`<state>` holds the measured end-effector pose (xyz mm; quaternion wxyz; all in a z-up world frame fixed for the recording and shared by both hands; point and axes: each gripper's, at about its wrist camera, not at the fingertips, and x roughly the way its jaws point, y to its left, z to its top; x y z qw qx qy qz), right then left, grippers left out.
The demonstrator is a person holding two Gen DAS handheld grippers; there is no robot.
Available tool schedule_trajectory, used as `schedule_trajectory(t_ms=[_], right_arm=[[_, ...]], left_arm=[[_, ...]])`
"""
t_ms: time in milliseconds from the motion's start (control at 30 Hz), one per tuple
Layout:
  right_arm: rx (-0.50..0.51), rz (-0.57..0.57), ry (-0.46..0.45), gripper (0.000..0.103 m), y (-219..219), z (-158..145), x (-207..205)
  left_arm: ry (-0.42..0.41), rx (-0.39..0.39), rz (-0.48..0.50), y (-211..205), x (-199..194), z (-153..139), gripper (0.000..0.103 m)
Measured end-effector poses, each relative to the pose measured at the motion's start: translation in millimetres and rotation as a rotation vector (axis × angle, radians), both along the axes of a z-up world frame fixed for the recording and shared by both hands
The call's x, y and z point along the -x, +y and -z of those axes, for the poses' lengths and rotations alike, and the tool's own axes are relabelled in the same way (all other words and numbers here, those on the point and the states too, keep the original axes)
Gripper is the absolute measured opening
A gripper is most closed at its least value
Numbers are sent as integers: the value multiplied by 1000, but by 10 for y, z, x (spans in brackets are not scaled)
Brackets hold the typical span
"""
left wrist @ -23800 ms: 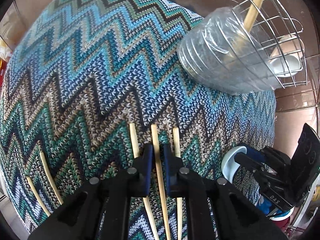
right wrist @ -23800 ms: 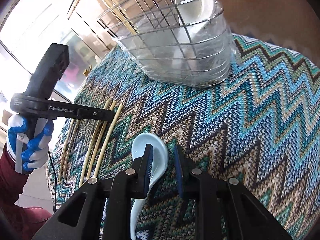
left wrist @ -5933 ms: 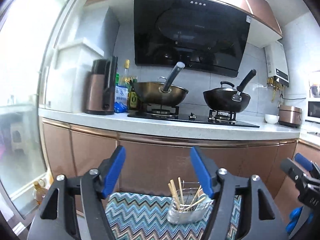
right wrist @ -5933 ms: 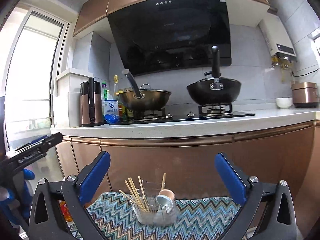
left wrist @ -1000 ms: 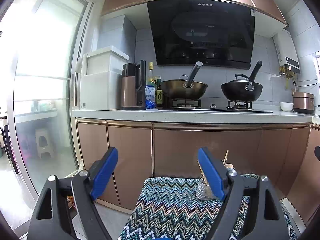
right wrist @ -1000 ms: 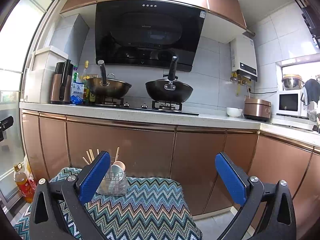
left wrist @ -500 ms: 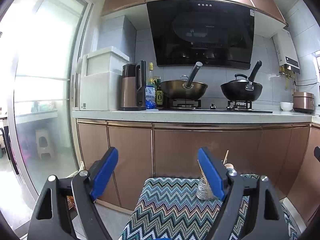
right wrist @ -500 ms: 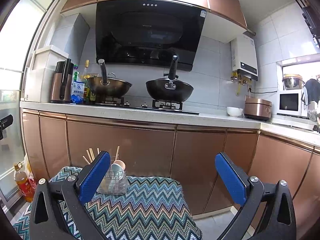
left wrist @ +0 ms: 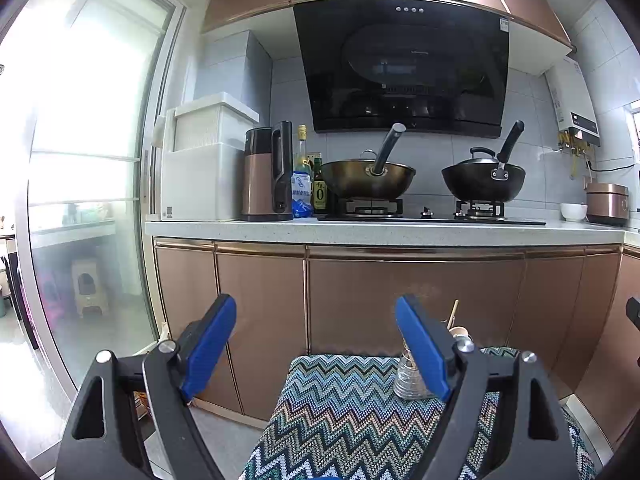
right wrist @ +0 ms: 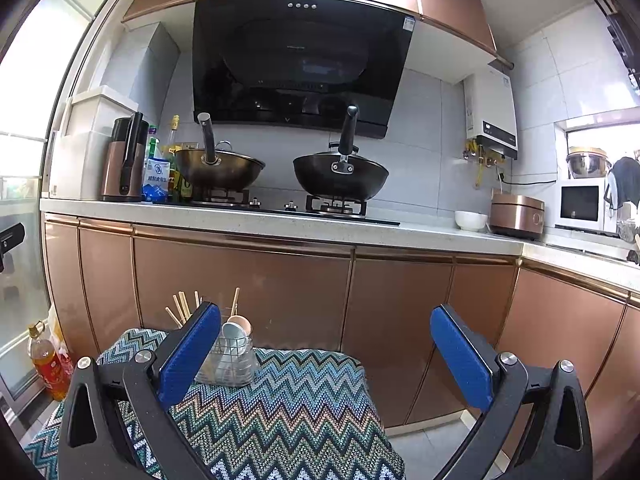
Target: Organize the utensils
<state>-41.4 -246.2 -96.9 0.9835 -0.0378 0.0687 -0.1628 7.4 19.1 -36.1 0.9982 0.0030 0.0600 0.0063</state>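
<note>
Both sets of fingers stand wide apart and hold nothing, the left gripper (left wrist: 316, 344) and right gripper (right wrist: 326, 350) raised well back from the work. The holder (right wrist: 230, 360) at ten o'clock on the zigzag cloth (right wrist: 288, 412) carries chopsticks (right wrist: 182, 310) and spoons (right wrist: 236, 330) upright, so the sorting looks finished.

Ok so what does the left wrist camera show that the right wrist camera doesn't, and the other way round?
Only the left wrist view shows the beige stool behind the glass door.

Only the right wrist view shows the microwave, the oil bottle on the floor and the chopsticks and spoons plainly.

Both show the utensil holder on the zigzag cloth, two woks and an open, empty gripper: left, right.
</note>
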Motion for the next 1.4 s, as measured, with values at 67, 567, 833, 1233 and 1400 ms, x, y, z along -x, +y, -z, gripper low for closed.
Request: schedule_trajectory(t_ms=[67, 567, 833, 1233, 1400], right_arm=[[1, 1, 1, 103, 8, 2, 4], [5, 0, 7, 103, 22, 11, -5], [5, 1, 8, 103, 24, 12, -17], [6, 2, 12, 103, 22, 25, -22], [15, 3, 19, 103, 42, 54, -17]], left_arm=[[0, -1, 0, -5, 1, 0, 81], [2, -8, 0, 8, -1, 18, 81], [3, -10, 3, 30, -11, 40, 81], [5, -7, 1, 38, -7, 52, 81], [8, -3, 1, 65, -18, 70, 81]])
